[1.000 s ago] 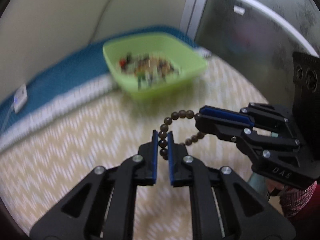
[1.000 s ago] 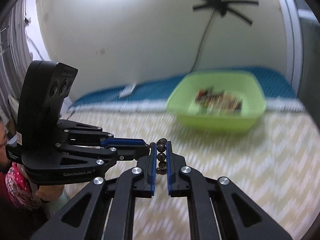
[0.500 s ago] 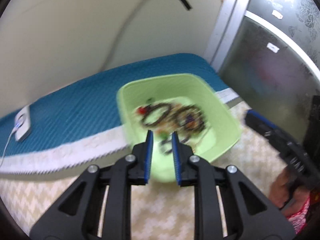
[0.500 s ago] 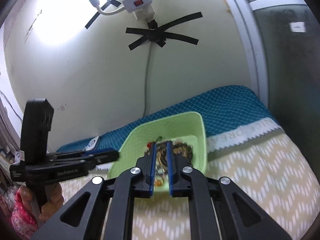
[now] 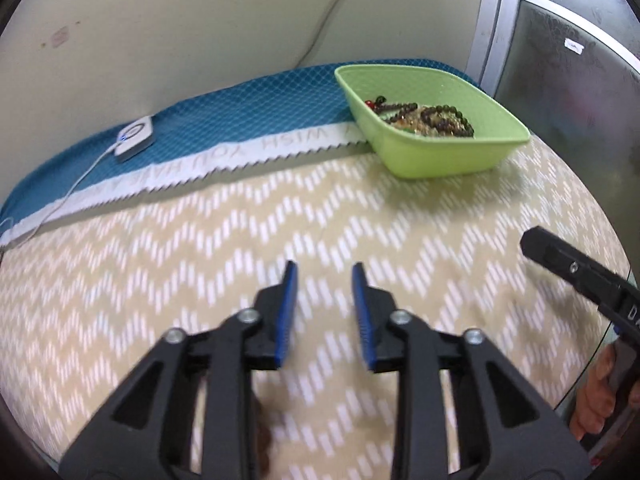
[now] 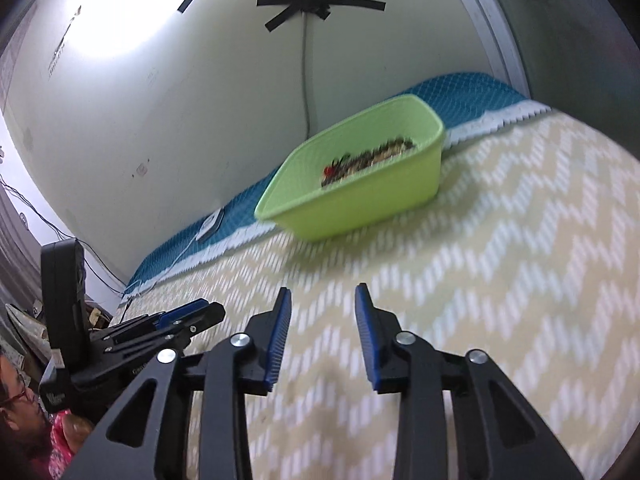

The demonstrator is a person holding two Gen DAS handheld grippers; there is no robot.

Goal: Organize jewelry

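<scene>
1. The left gripper (image 5: 323, 312) hung over the mat (image 5: 200, 280); its blue pads (image 5: 286, 316) stood apart; its jaws were opening; nothing was between them.
2. The right gripper (image 6: 322, 336) hung over the same mat (image 6: 520, 280); its pads (image 6: 278, 340) stood apart too; its jaws were opening; only the mat showed in the gap, so it held nothing.
3. The mat was tan with white zigzags; it looked blurry in both views.
4. The green bin (image 5: 436, 160) sat at the far end of the mat, next to the blue sheet (image 5: 240, 120); it was well apart from both grippers.
5. The jewelry (image 5: 424, 114) lay in a pile inside the bin; there were dark bead strings and a bit of red; the small parts were too blurry to tell apart.
6. In the right view the bin (image 6: 360, 208) looked tilted, and the jewelry (image 6: 368, 160) showed as a dark line inside it.
7. A small white box (image 5: 134, 140) with a thin cord lay on the blue sheet, far to the left of the bin.
8. A hand (image 5: 596, 396) held the right gripper's handle at the right edge of the left view.
9. Black tape (image 6: 316, 4) made a cross on the wall (image 6: 200, 120) and held a cord there.
</scene>
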